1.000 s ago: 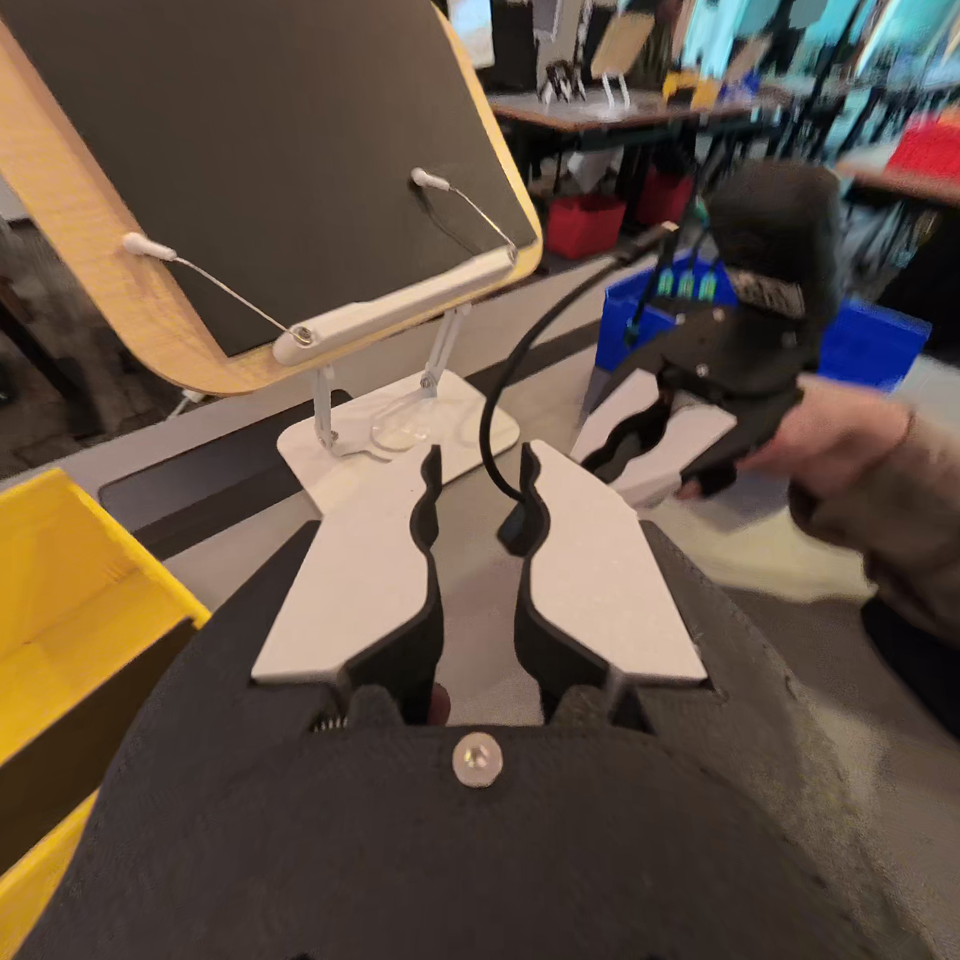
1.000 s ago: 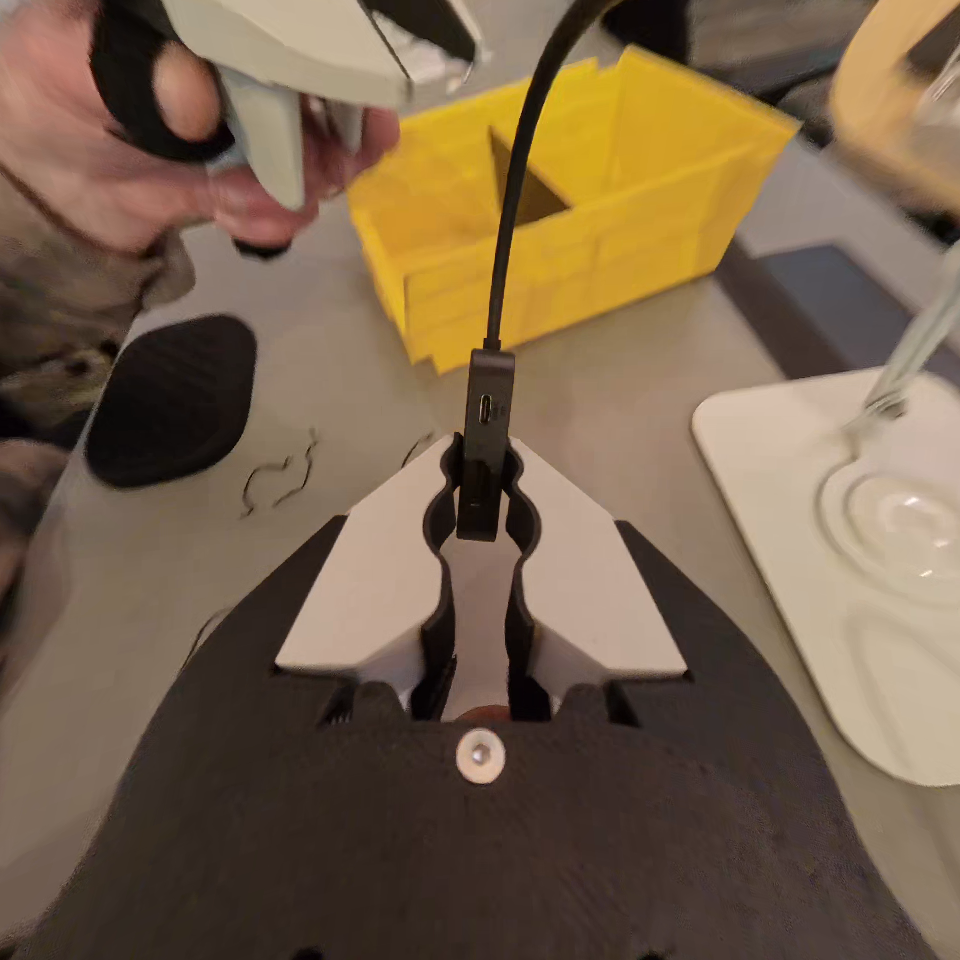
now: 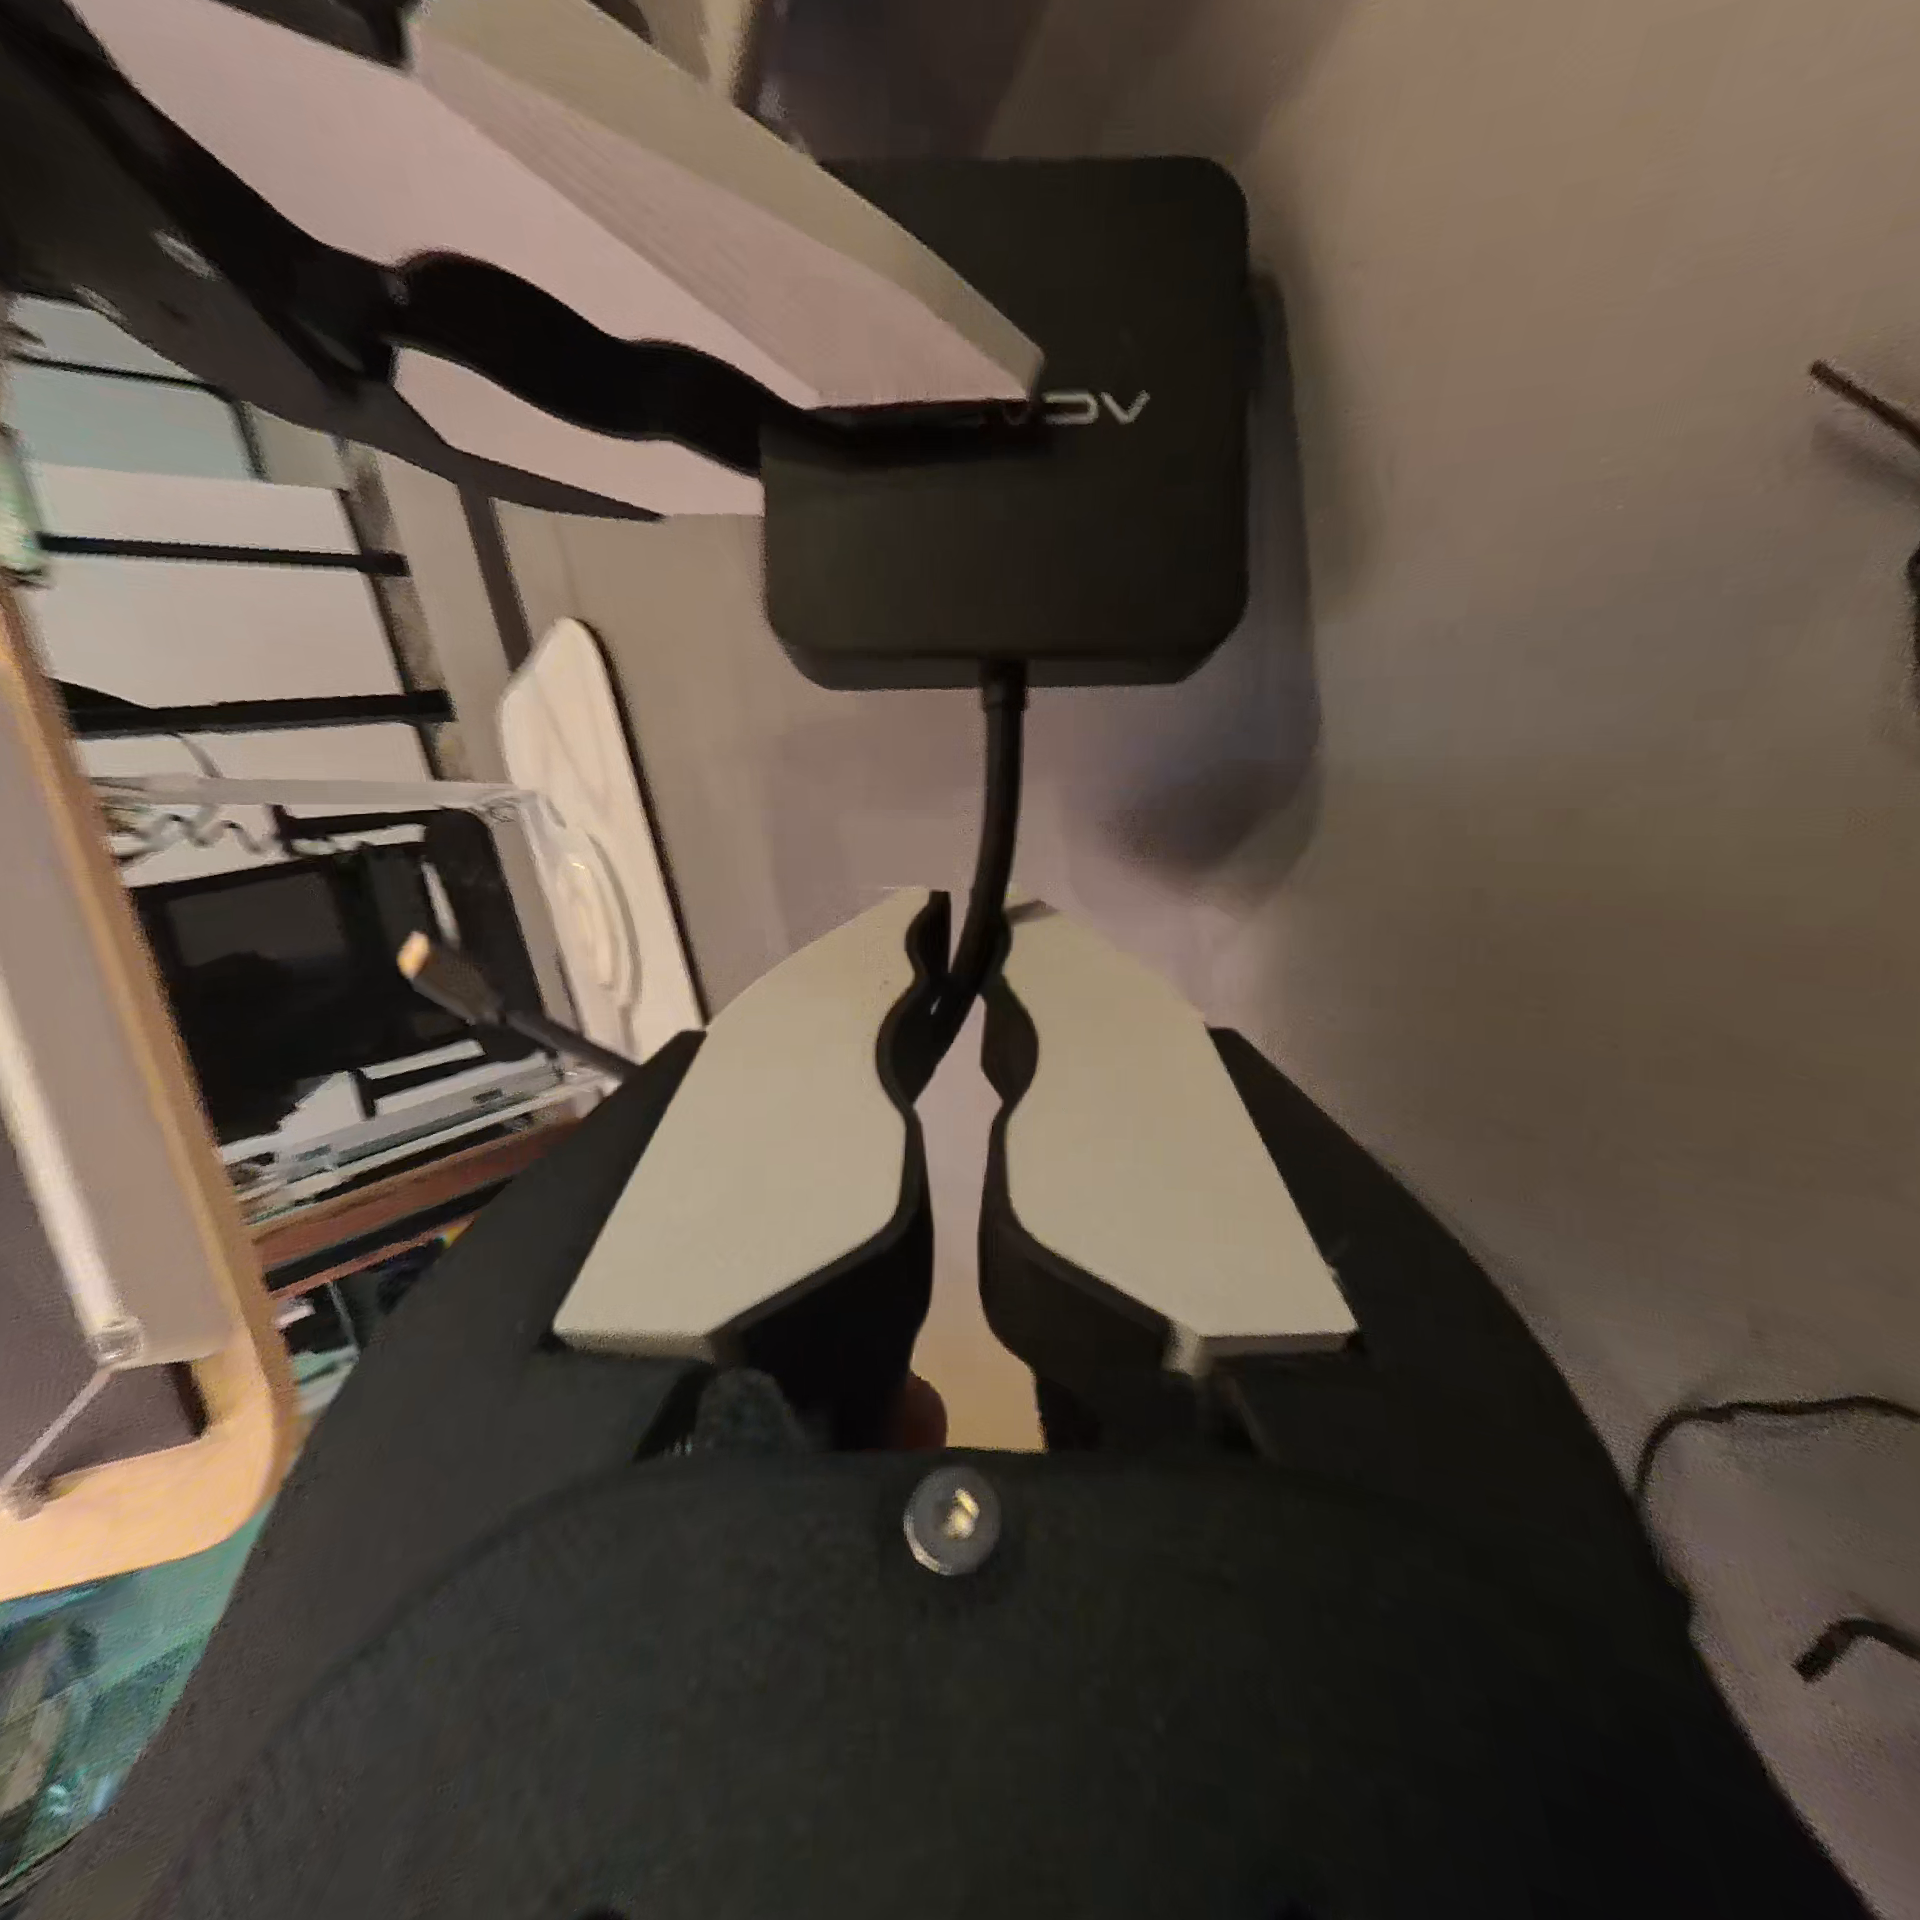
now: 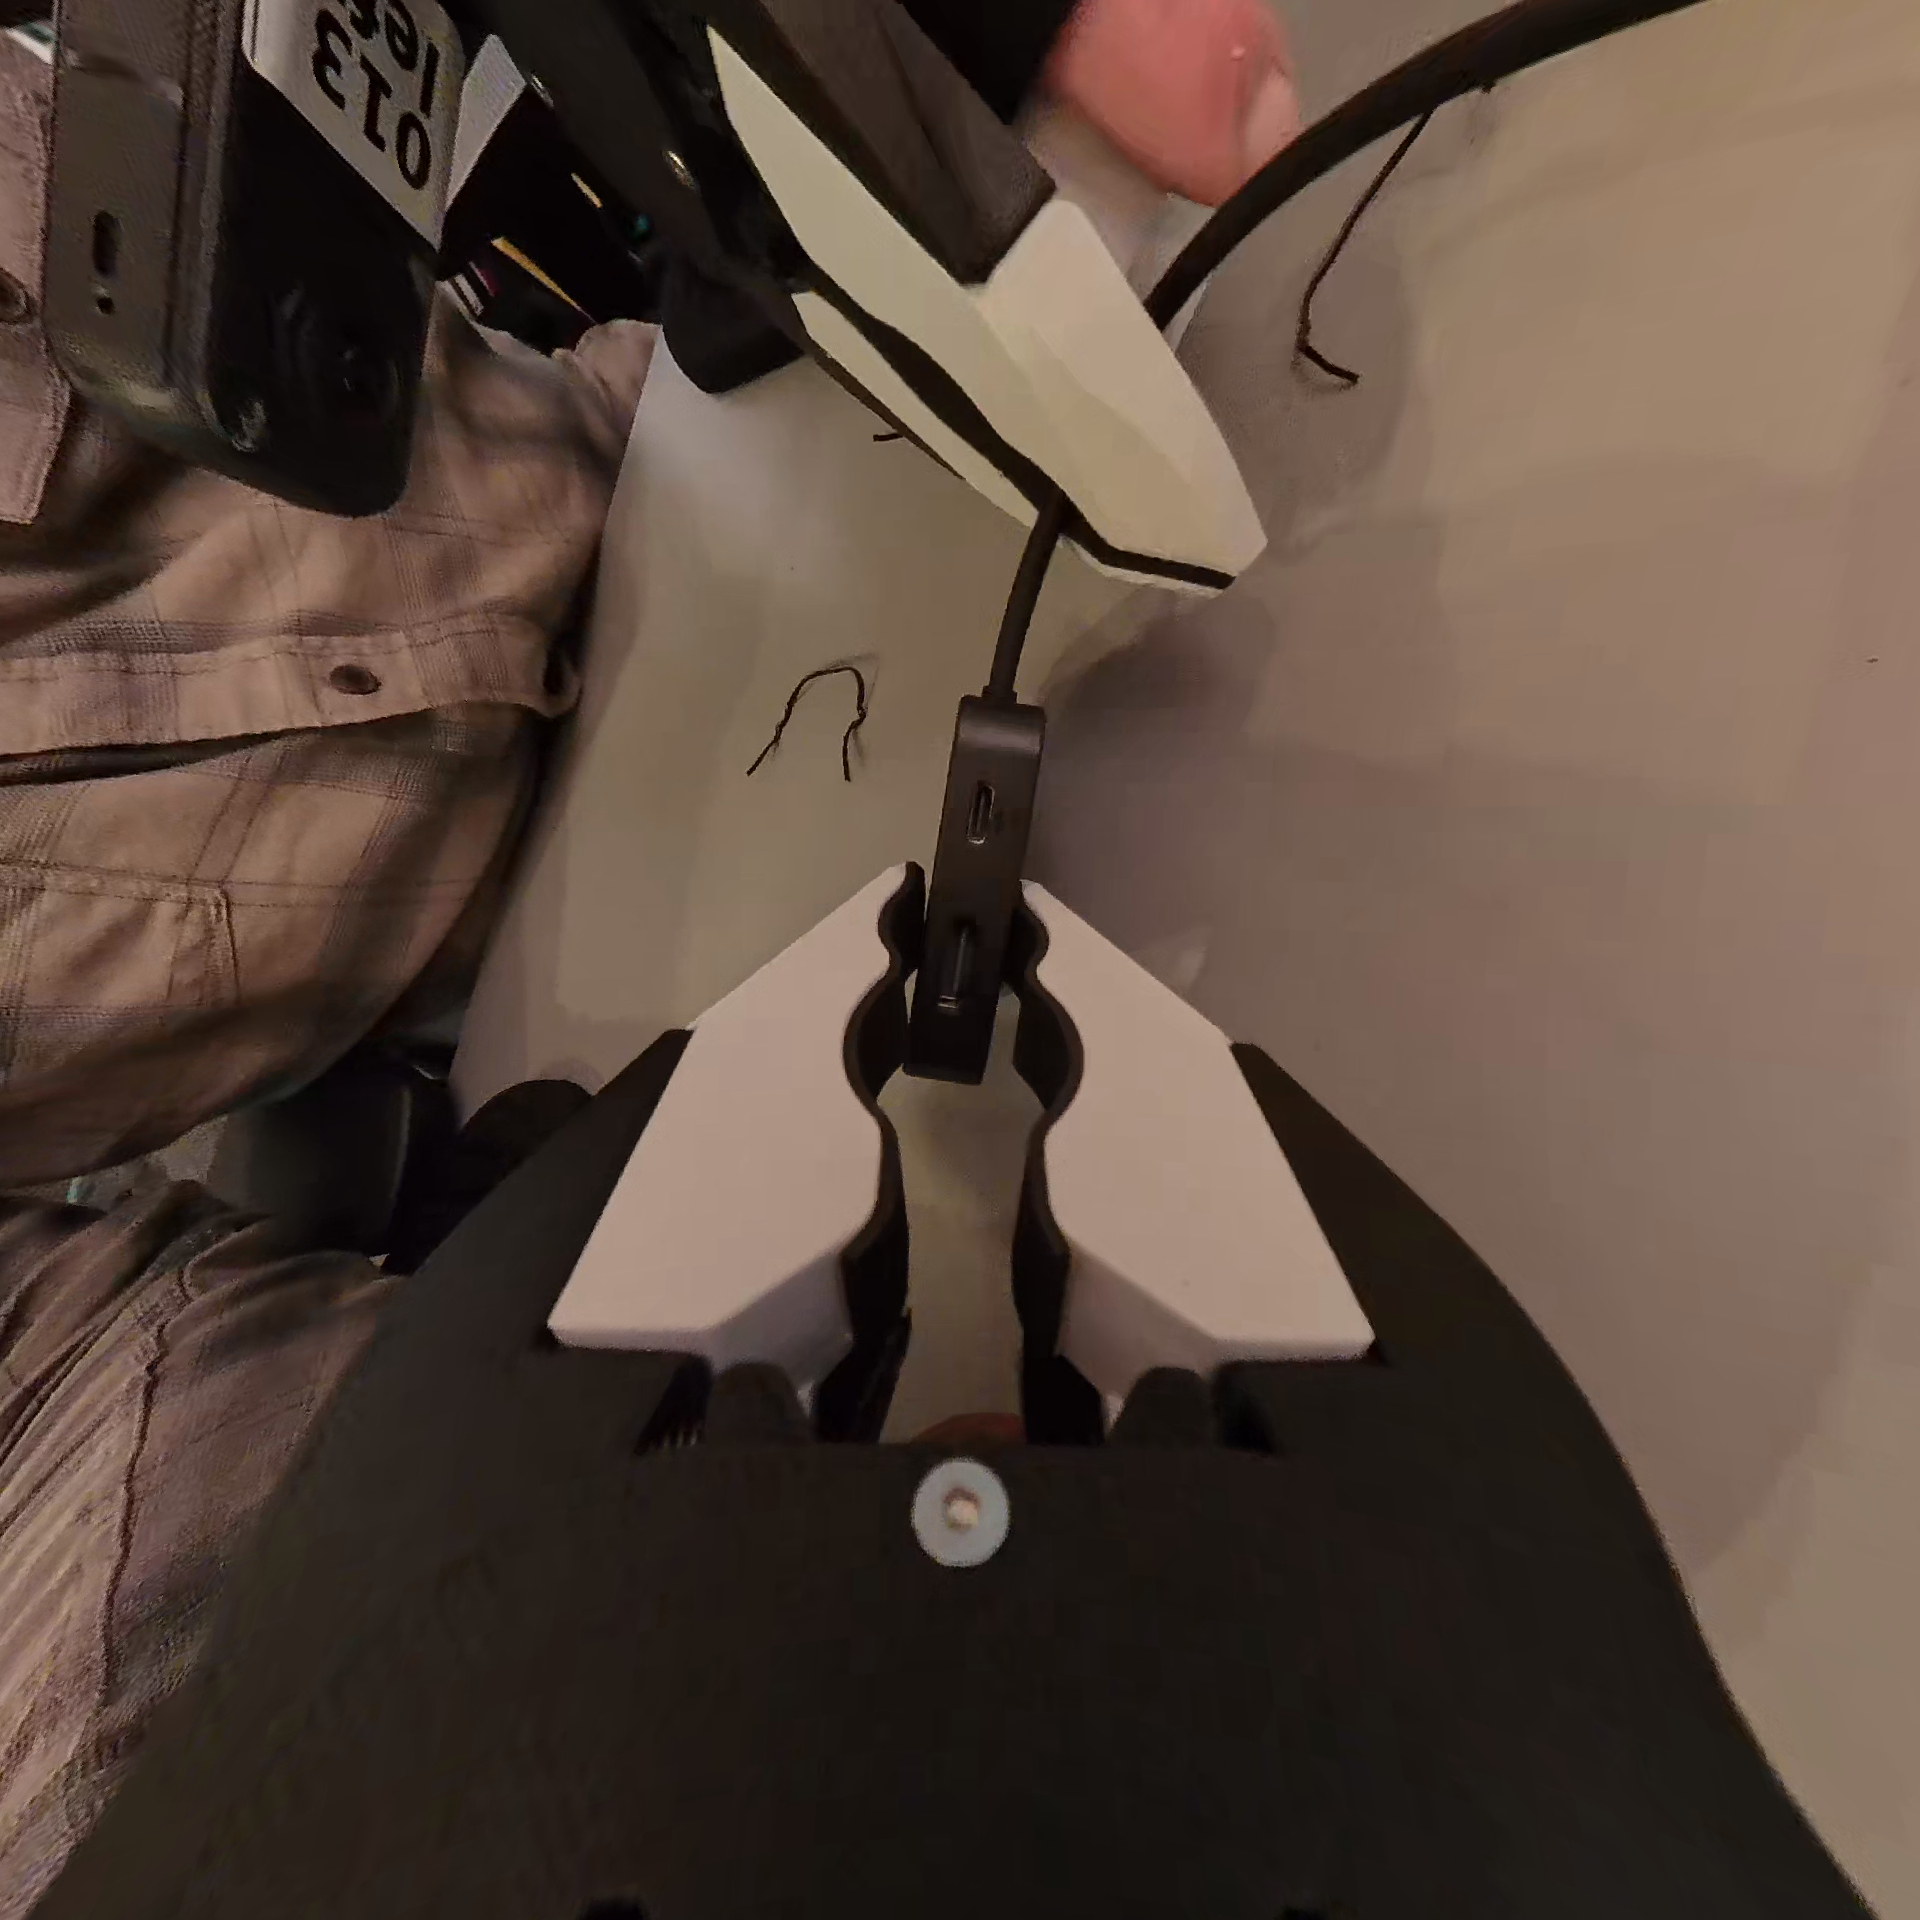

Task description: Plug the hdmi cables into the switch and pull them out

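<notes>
The black switch (image 3: 1003, 416) is a flat square box with a short black cable (image 3: 997, 790) coming out of its near edge. My left gripper (image 3: 971, 920) is shut on this cable a little way from the box. The cable's plug (image 3: 447, 971) sticks out to the left of my fingers. My right gripper (image 4: 966, 894) is shut on the switch (image 4: 971, 914), seen edge-on with two ports showing. It also shows in the left wrist view (image 3: 665, 301), clamped on the box's far left corner. The left gripper (image 4: 1039, 343) shows above it, holding the cable (image 4: 1023, 603).
A wooden-edged book stand (image 3: 156, 1247) with a white base (image 3: 592, 831) stands to the left. A person's plaid shirt (image 4: 260, 727) is close on the left of the grey table (image 4: 1558, 935). Loose black threads (image 4: 821, 717) lie on the table. A longer black cable (image 4: 1351, 125) runs off at the upper right. Some 7 cm of space lies between my two pairs of fingers.
My left gripper was open beside the cable; now it is shut on it near the switch. Both grippers have turned and come close together. The right gripper still holds the switch.
</notes>
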Demonstrator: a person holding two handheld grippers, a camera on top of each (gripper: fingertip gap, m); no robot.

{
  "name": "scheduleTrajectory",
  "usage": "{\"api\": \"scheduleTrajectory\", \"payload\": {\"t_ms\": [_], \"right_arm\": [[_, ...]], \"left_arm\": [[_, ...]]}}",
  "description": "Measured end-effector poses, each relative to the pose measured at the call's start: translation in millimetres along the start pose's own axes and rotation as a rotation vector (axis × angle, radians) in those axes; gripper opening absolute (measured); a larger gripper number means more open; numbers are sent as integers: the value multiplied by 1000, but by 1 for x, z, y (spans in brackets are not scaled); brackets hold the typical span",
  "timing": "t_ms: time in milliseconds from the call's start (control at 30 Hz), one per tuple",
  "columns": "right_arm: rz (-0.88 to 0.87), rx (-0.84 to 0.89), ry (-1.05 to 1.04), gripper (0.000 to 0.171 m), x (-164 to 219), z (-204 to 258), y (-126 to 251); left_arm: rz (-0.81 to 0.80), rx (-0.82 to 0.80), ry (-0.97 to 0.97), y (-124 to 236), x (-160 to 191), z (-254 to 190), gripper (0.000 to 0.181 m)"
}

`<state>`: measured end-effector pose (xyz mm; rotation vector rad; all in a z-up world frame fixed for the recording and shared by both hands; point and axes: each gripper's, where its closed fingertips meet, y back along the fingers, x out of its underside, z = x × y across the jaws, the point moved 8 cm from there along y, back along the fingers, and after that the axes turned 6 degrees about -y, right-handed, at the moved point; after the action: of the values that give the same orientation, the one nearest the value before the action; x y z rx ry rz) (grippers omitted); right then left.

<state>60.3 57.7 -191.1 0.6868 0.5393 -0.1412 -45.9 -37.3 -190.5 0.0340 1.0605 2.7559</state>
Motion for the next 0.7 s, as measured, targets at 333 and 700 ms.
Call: {"api": "scheduleTrajectory", "payload": {"t_ms": [333, 700], "right_arm": [[20, 349, 126, 64, -14, 9, 20], [112, 366, 265, 3, -25, -6, -18]], "left_arm": [[75, 111, 292, -17, -8, -3, 0], [74, 134, 454, -24, -15, -1, 2]]}}
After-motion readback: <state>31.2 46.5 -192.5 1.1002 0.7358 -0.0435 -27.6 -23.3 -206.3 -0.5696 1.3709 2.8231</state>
